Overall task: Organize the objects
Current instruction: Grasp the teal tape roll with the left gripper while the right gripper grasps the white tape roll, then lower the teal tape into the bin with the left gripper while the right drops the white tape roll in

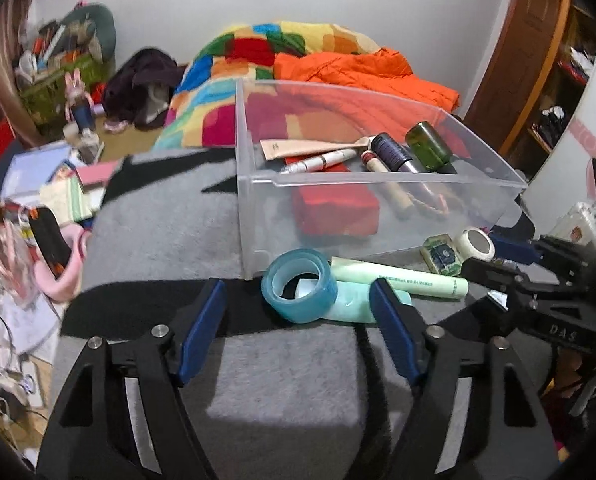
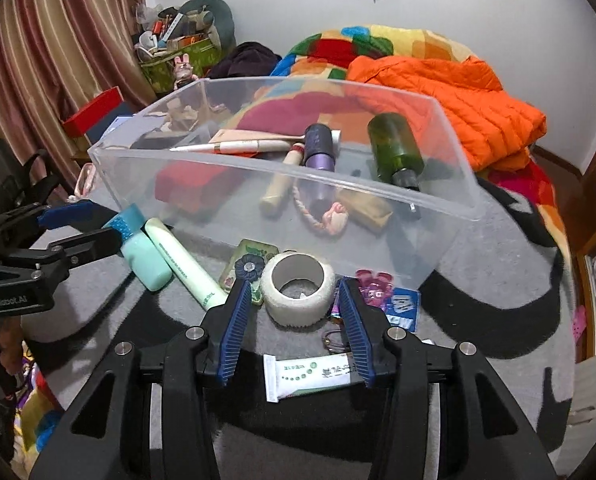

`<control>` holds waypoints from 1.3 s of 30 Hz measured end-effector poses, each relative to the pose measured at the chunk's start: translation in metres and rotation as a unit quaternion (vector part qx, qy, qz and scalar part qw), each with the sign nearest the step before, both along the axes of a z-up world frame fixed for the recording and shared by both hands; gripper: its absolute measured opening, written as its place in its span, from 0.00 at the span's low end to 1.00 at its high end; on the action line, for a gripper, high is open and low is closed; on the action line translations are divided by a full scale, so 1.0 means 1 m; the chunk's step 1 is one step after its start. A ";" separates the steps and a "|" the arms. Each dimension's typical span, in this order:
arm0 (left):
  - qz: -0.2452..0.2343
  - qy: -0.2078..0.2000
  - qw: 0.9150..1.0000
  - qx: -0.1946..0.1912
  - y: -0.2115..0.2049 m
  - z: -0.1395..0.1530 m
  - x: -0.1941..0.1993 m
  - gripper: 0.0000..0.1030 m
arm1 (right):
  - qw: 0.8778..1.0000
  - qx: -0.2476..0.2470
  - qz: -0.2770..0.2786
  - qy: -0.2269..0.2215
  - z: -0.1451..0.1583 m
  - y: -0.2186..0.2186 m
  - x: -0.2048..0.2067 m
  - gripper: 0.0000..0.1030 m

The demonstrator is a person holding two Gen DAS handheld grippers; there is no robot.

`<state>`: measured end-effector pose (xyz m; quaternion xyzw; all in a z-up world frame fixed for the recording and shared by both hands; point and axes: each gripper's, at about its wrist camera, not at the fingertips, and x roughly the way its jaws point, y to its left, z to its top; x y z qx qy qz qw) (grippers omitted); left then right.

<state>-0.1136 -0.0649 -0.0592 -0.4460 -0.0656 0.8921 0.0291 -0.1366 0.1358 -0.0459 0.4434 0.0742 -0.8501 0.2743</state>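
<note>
A blue tape roll [image 1: 299, 284] lies on the grey mat in front of the clear plastic bin [image 1: 377, 179]. My left gripper [image 1: 298, 292] is open with the roll between its pads [image 1: 202, 320], a gap showing on both sides. From the right wrist view the left gripper [image 2: 114, 226] reaches in from the left around the blue roll [image 2: 129, 219]. A white tape roll [image 2: 298, 290] sits between the pads of my right gripper [image 2: 294, 283], which is open and very close to the roll. The bin [image 2: 258, 178] holds bottles, a pen and a red box.
A mint bottle [image 2: 146, 258], a pale green tube [image 2: 184, 266] and a green tin [image 2: 250, 258] lie between the two rolls. A white sachet [image 2: 313, 376], a hair tie [image 2: 331, 340] and a sticker card [image 2: 397, 304] lie near the right gripper. A bed with an orange jacket [image 2: 449, 92] is behind.
</note>
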 end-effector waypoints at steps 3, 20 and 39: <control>0.001 -0.017 0.999 0.029 -0.002 -0.006 -0.006 0.58 | 1.000 -0.002 0.001 -0.002 0.000 -0.001 -0.001 0.41; 0.021 0.021 0.999 0.013 -0.003 0.007 0.027 0.38 | 0.999 -0.025 0.007 0.045 0.021 0.006 0.025 0.32; -0.011 0.135 0.990 -0.033 0.033 0.092 0.019 0.39 | 0.990 -0.081 -0.038 0.112 0.086 0.029 0.010 0.32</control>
